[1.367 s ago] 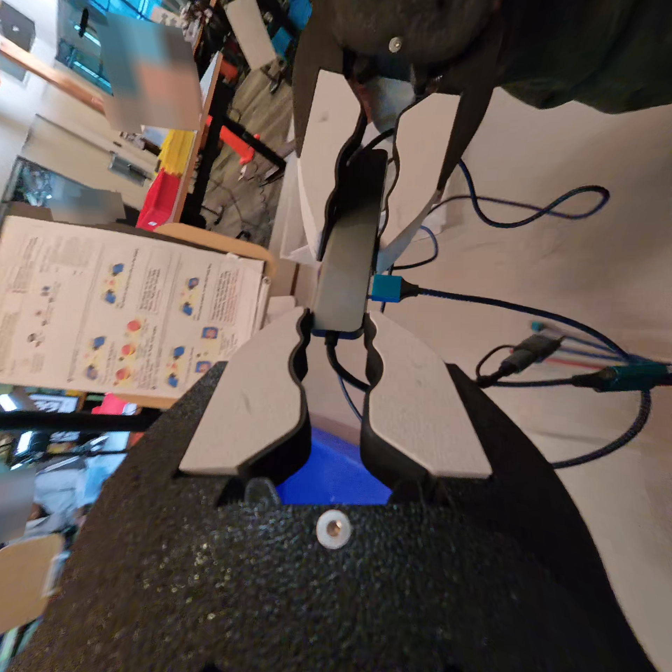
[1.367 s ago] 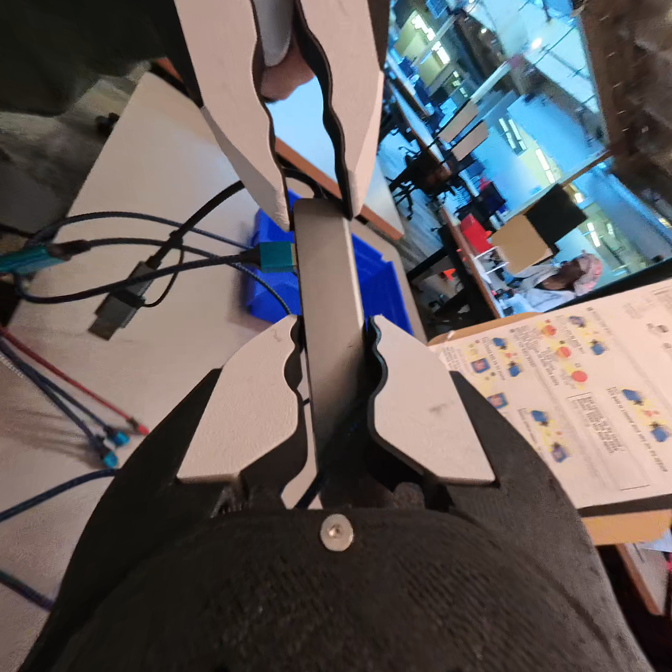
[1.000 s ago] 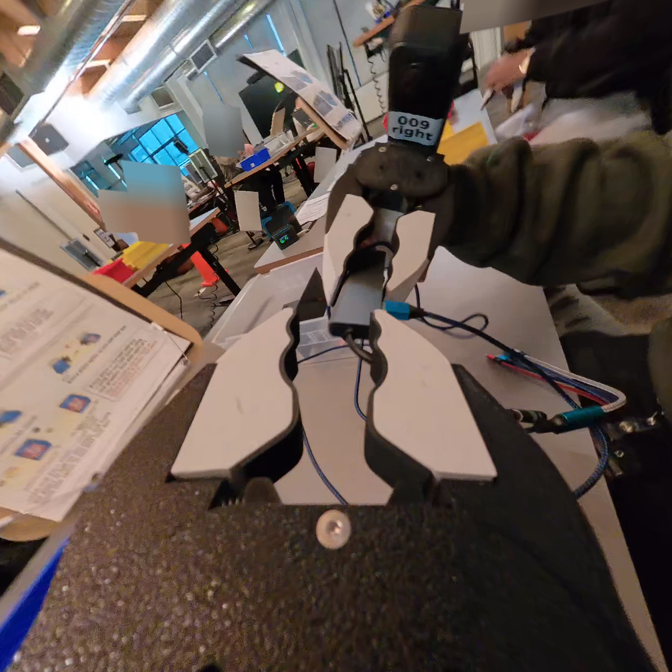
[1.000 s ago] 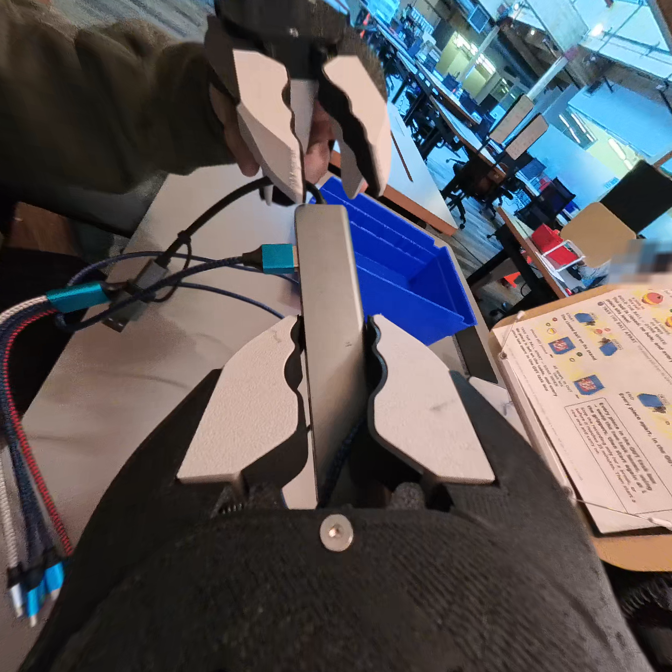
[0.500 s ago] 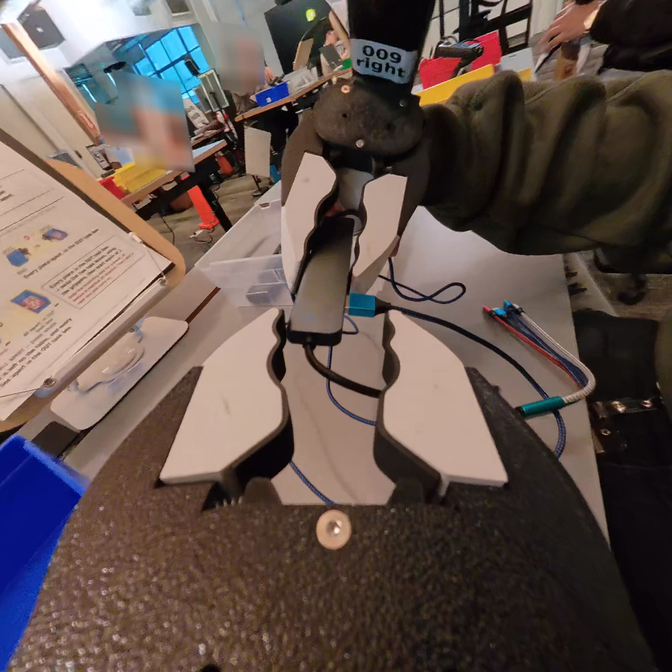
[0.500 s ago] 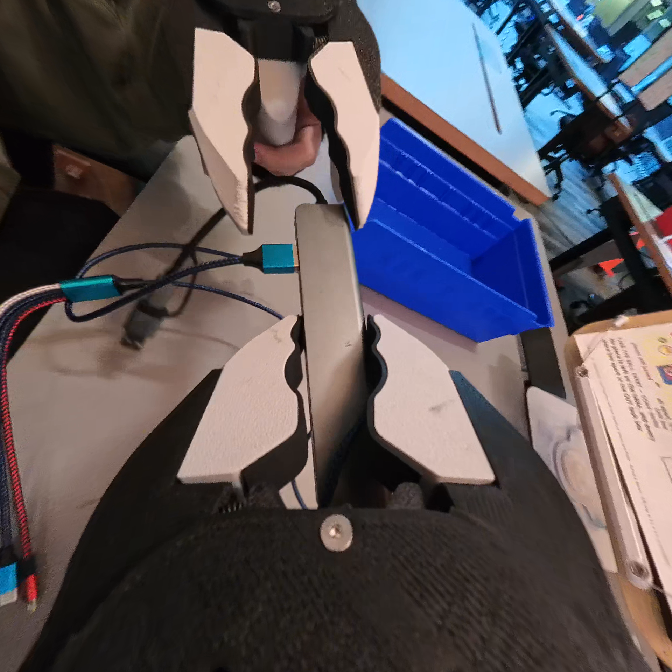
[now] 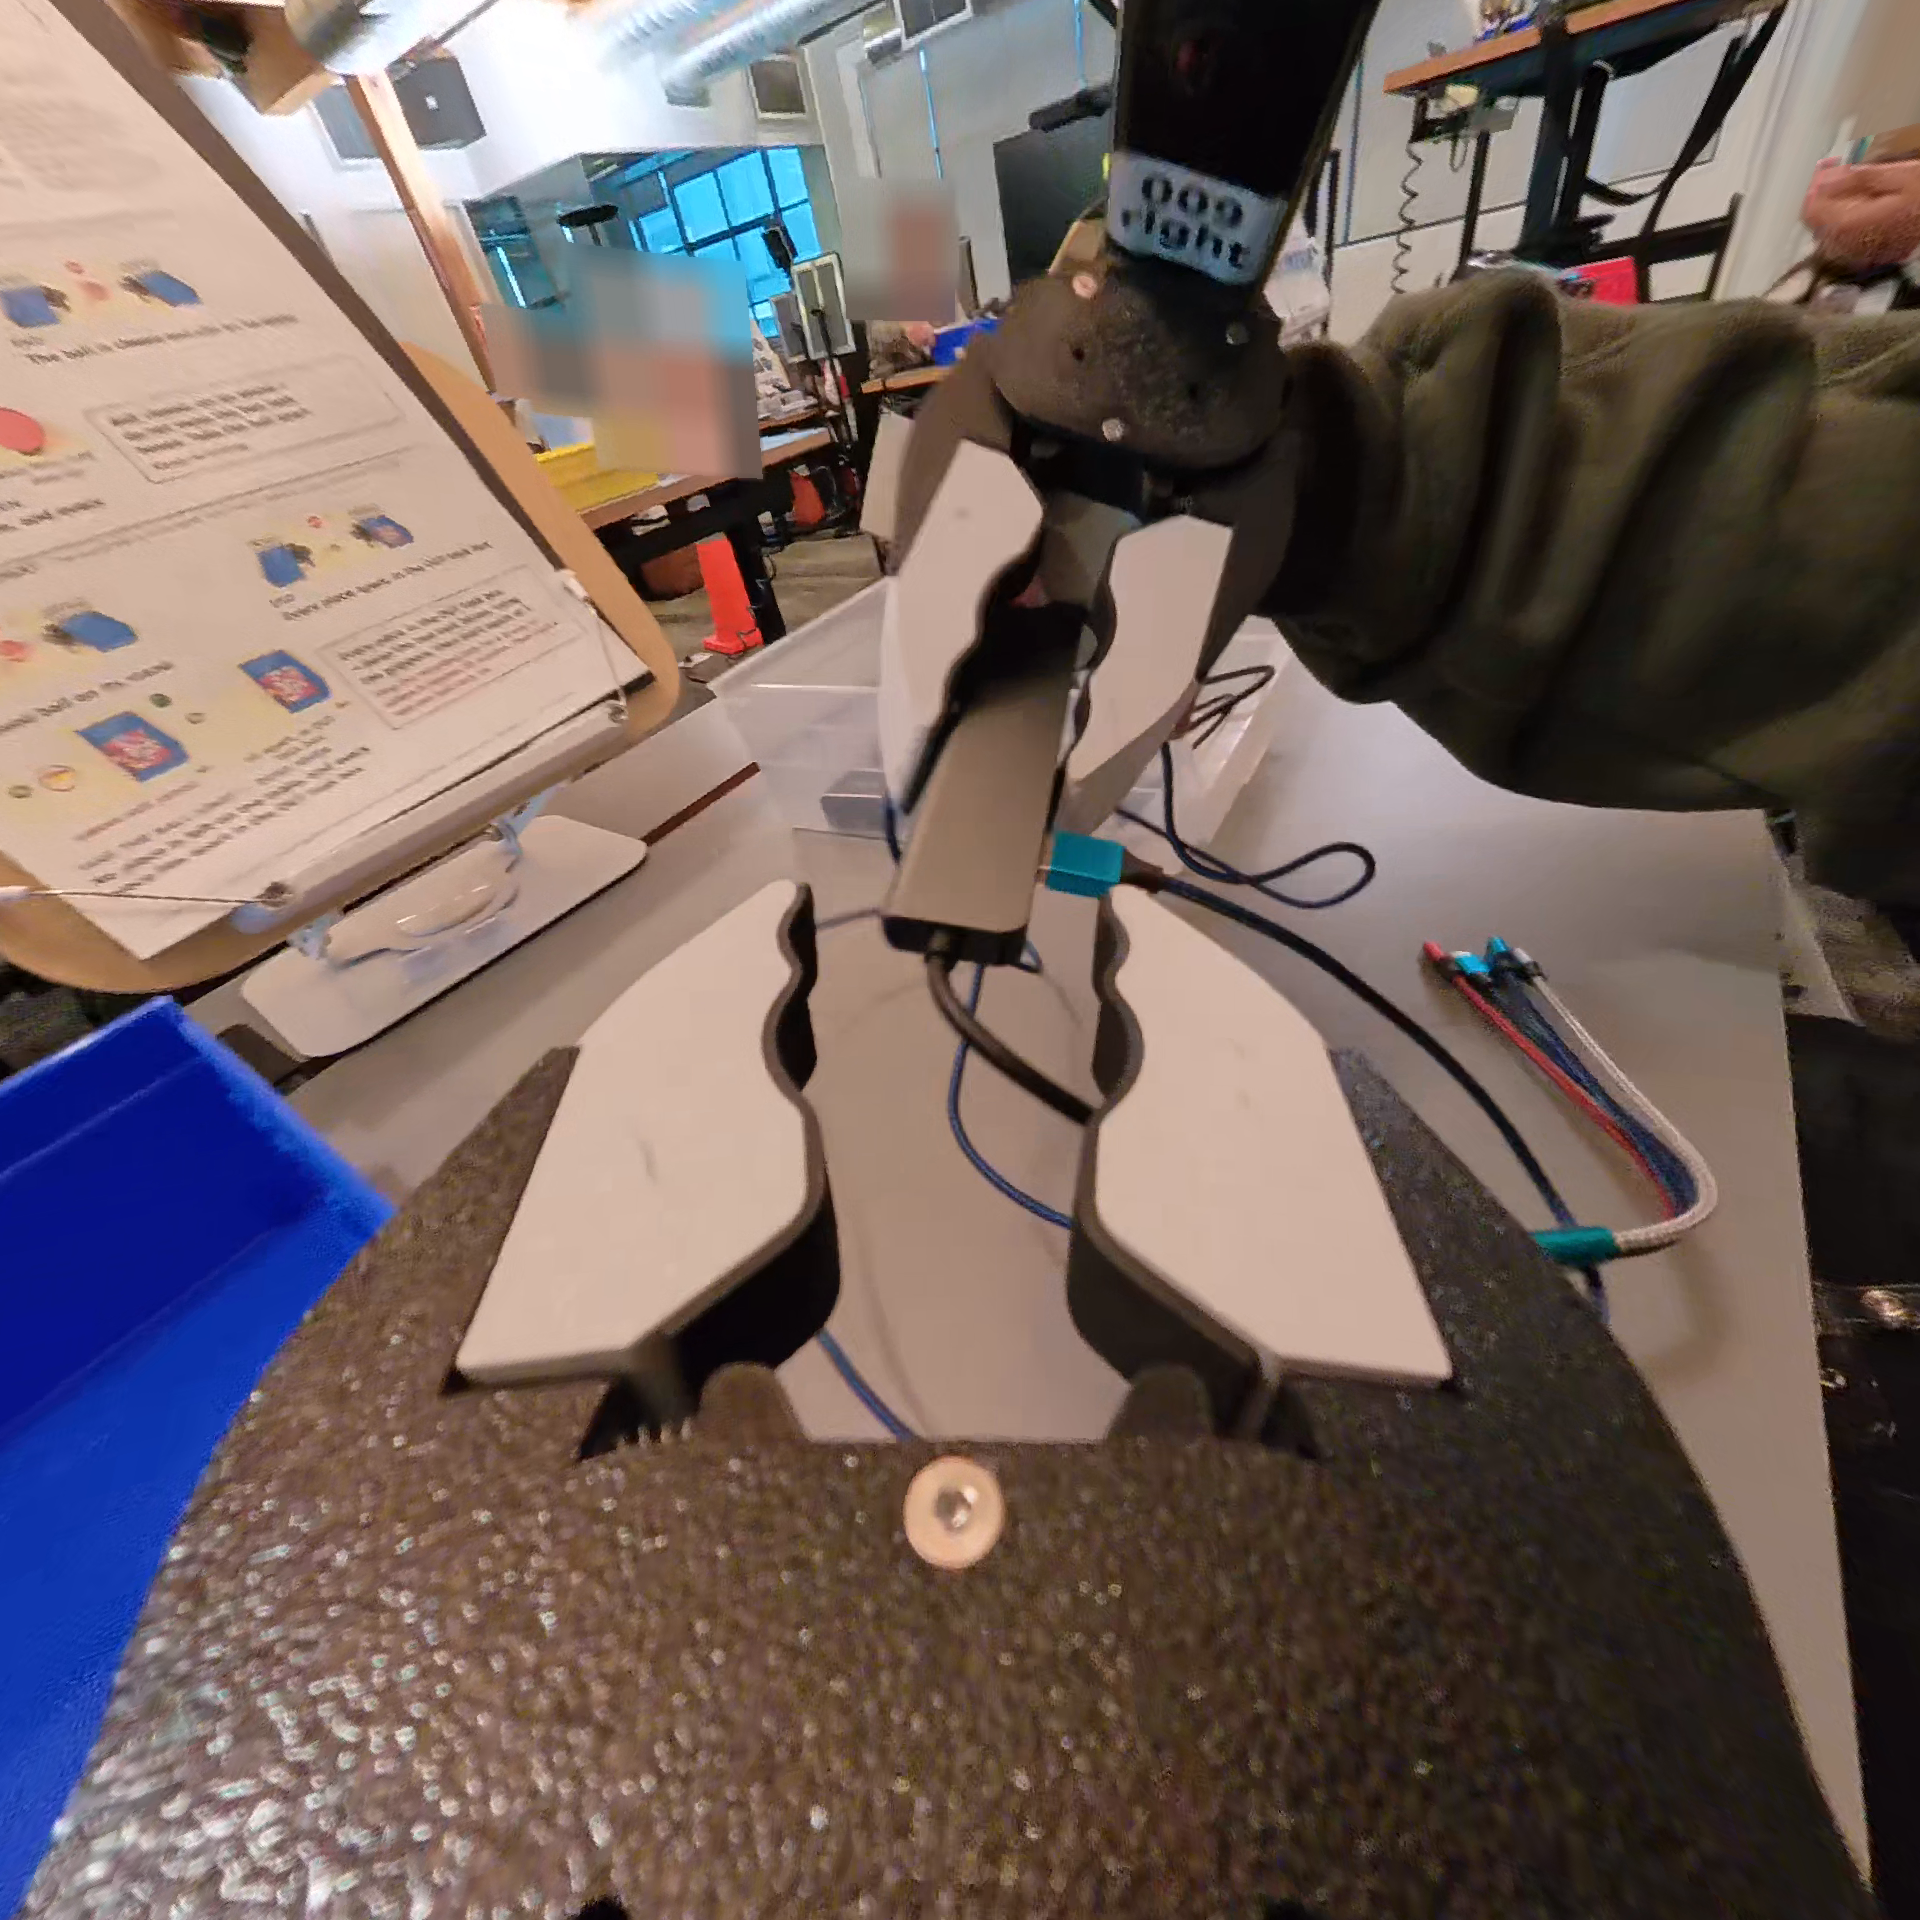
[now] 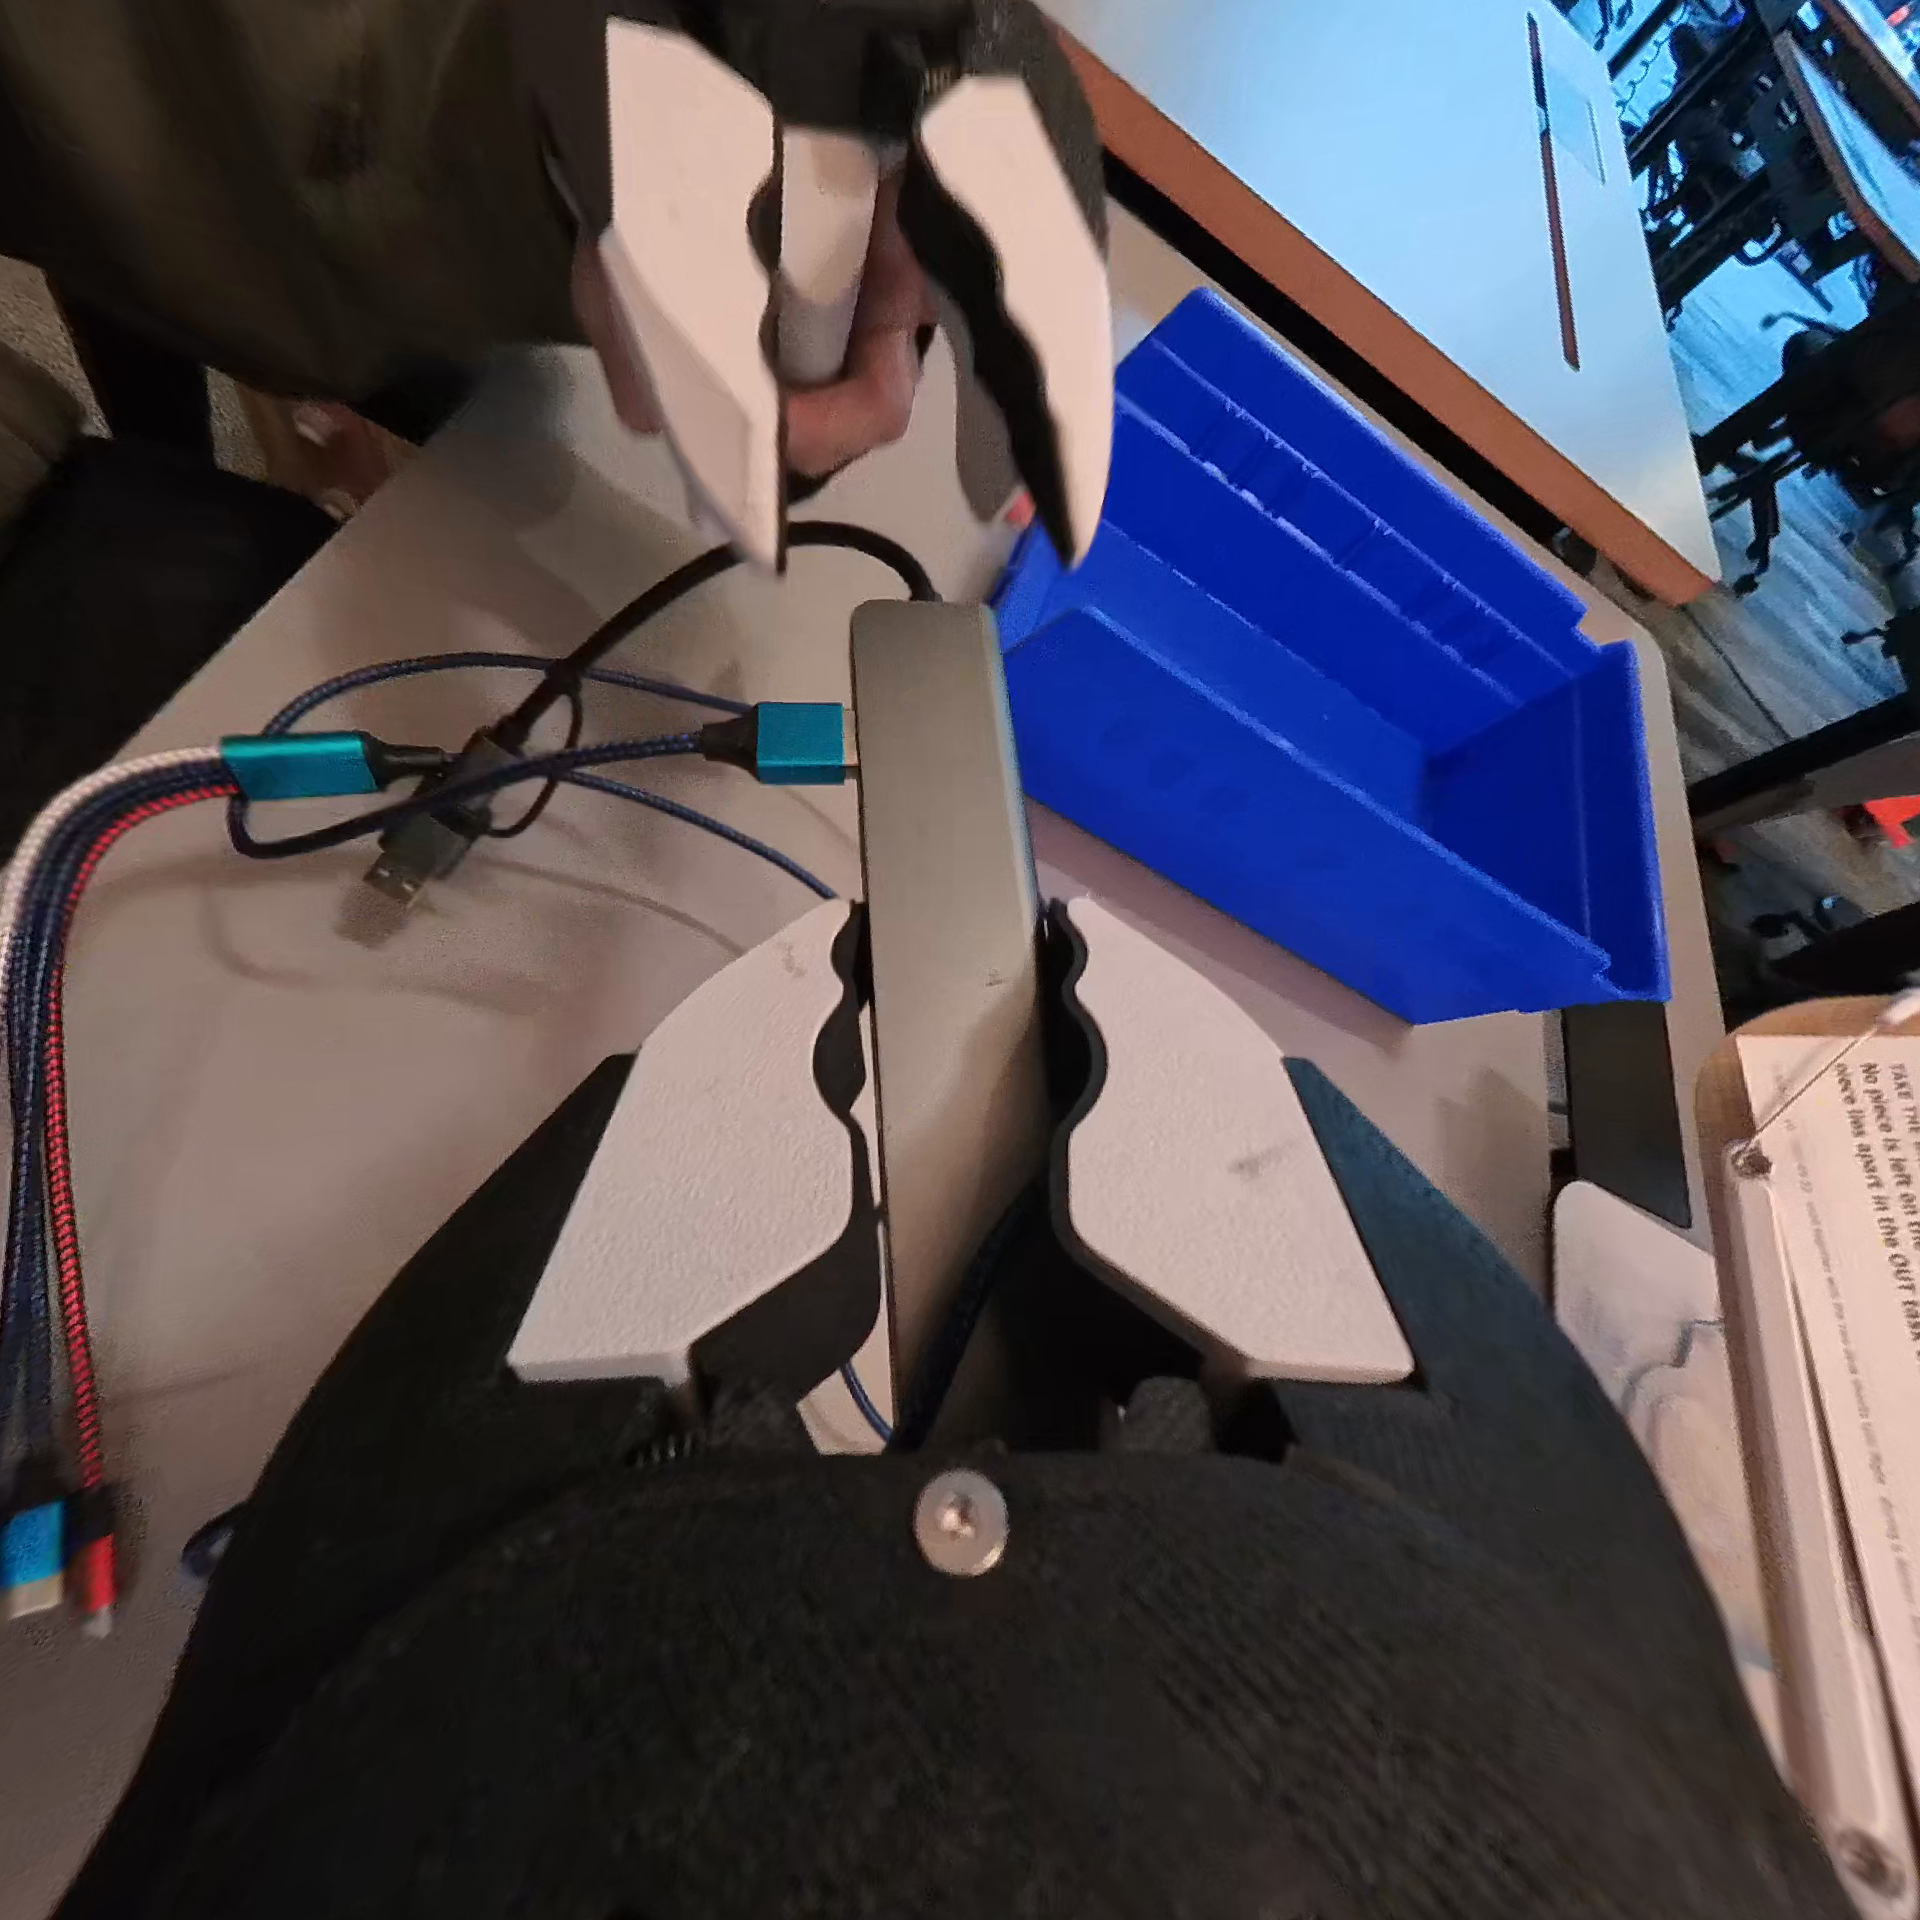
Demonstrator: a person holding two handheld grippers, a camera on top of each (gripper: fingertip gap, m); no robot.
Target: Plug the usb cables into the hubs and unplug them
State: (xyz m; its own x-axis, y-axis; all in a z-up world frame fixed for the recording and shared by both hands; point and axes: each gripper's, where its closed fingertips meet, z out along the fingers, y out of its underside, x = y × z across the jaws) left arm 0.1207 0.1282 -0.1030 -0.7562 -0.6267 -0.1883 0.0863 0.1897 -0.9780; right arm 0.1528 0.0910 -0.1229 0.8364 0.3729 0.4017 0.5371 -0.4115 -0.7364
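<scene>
Right gripper (image 8: 951, 935) pinches a slim dark-grey hub (image 8: 940, 831); left gripper (image 7: 951, 935) gapes empty.

The hub, held above the grey table (image 8: 260, 1039), has rounded corners. A teal USB plug (image 8: 800, 742) sits in its side, trailing braided blue cable (image 8: 623, 753); a black lead (image 7: 997, 1049) leaves its end, blue bin (image 8: 1351, 810) beside.

My left wrist camera sits just behind my left gripper (image 7: 951, 997) and looks forward along its fingers across the table (image 7: 1403, 831), straight at my right gripper (image 7: 1023, 665) close ahead. My right wrist camera sits the same way behind my right gripper (image 8: 951, 925) and looks back and down at the tabletop, with my left gripper (image 8: 920, 540) close ahead at the top. Both views share the grey hub (image 7: 982, 821) between the two tools, the teal plug (image 8: 800, 743) in its side, and the blue bin (image 8: 1351, 810).
</scene>
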